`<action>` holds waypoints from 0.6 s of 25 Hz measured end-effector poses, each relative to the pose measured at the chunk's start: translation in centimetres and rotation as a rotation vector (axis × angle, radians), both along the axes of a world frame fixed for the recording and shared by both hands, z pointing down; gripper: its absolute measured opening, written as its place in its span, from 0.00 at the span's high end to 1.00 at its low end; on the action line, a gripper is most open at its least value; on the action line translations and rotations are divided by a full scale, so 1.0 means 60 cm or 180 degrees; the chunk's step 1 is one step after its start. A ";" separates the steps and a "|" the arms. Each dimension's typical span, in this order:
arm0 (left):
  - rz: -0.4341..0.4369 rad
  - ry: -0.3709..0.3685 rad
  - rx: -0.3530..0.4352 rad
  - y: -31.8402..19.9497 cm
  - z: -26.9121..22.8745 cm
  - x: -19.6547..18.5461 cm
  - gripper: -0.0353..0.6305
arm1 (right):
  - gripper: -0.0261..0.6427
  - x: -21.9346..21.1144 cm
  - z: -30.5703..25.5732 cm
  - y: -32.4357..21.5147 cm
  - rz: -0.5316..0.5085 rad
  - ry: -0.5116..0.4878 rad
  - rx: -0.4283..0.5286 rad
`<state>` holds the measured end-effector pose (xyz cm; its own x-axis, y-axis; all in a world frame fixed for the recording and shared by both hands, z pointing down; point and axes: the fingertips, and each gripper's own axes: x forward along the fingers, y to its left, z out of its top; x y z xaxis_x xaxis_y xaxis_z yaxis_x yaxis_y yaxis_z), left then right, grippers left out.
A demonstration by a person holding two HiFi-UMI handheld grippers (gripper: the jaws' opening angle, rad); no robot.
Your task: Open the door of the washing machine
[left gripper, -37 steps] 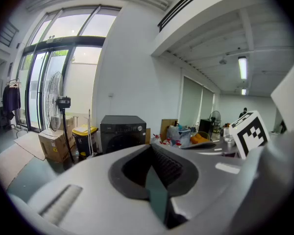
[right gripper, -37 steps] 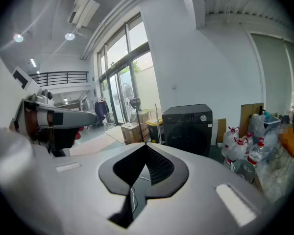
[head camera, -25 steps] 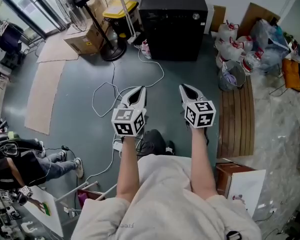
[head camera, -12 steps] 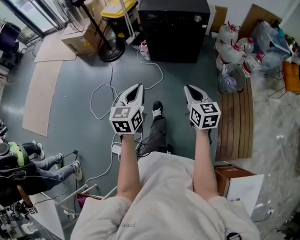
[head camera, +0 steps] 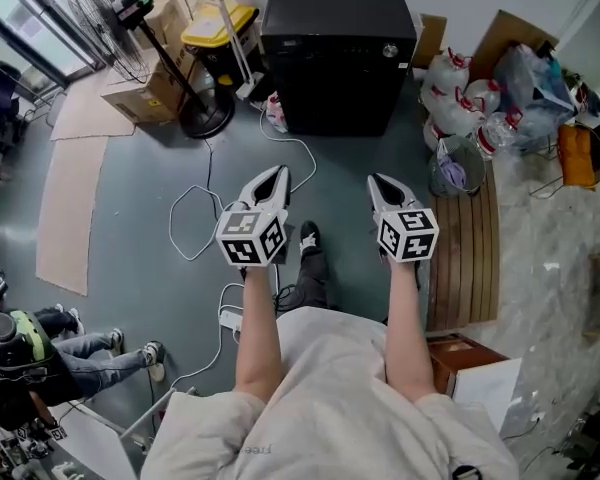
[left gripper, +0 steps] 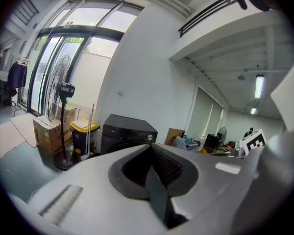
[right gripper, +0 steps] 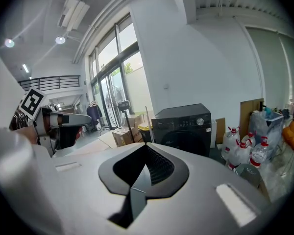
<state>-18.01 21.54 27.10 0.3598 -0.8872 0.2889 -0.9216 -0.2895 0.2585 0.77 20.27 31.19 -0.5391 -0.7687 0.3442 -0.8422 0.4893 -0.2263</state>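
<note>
A black washing machine (head camera: 332, 53) stands on the floor against the far wall, its control knob at the top right; it also shows in the left gripper view (left gripper: 127, 133) and the right gripper view (right gripper: 183, 127). Its door faces me and looks closed. My left gripper (head camera: 274, 178) and right gripper (head camera: 378, 185) are held side by side over the grey floor, well short of the machine. Both are shut with nothing between their jaws. The left gripper (left gripper: 154, 153) and right gripper (right gripper: 146, 153) point toward the machine.
A white cable (head camera: 220, 188) loops across the floor ahead of me. A standing fan (head camera: 170, 58), a cardboard box (head camera: 145, 93) and a yellow-lidded bin (head camera: 218, 33) sit left of the machine. Bottles and bags (head camera: 470, 98) and a wooden slatted board (head camera: 465, 248) lie to the right. A seated person (head camera: 40, 358) is at left.
I have walked toward the washing machine, and both grippers have moved forward with me. The machine now looks closer and larger. The jaws stayed shut.
</note>
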 end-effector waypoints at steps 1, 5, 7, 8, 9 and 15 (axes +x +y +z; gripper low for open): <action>0.0002 0.0013 -0.0009 -0.020 0.003 -0.005 0.86 | 0.96 -0.004 0.004 -0.018 0.0009 0.0005 -0.0018; -0.0005 0.0061 -0.0028 -0.098 0.008 -0.028 0.86 | 0.96 -0.025 0.009 -0.094 0.0029 0.0027 -0.0043; 0.0016 0.0068 -0.0048 -0.139 0.012 -0.040 0.86 | 0.96 -0.038 0.011 -0.132 0.0047 0.0030 -0.0051; 0.0022 0.0073 -0.0059 -0.163 0.012 -0.047 0.86 | 0.96 -0.046 0.011 -0.153 0.0048 0.0033 -0.0059; 0.0020 0.0089 -0.0067 -0.188 0.011 -0.054 0.86 | 0.96 -0.055 0.012 -0.173 0.0037 0.0042 -0.0069; 0.0089 0.0178 -0.0136 -0.331 0.016 -0.080 0.86 | 0.96 -0.103 0.026 -0.293 -0.0069 0.0185 -0.0135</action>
<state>-22.80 1.68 28.05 0.4008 -0.8639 0.3050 -0.8971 -0.3025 0.3220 -5.38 2.70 32.72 -0.5336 -0.7411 0.4076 -0.8439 0.4986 -0.1983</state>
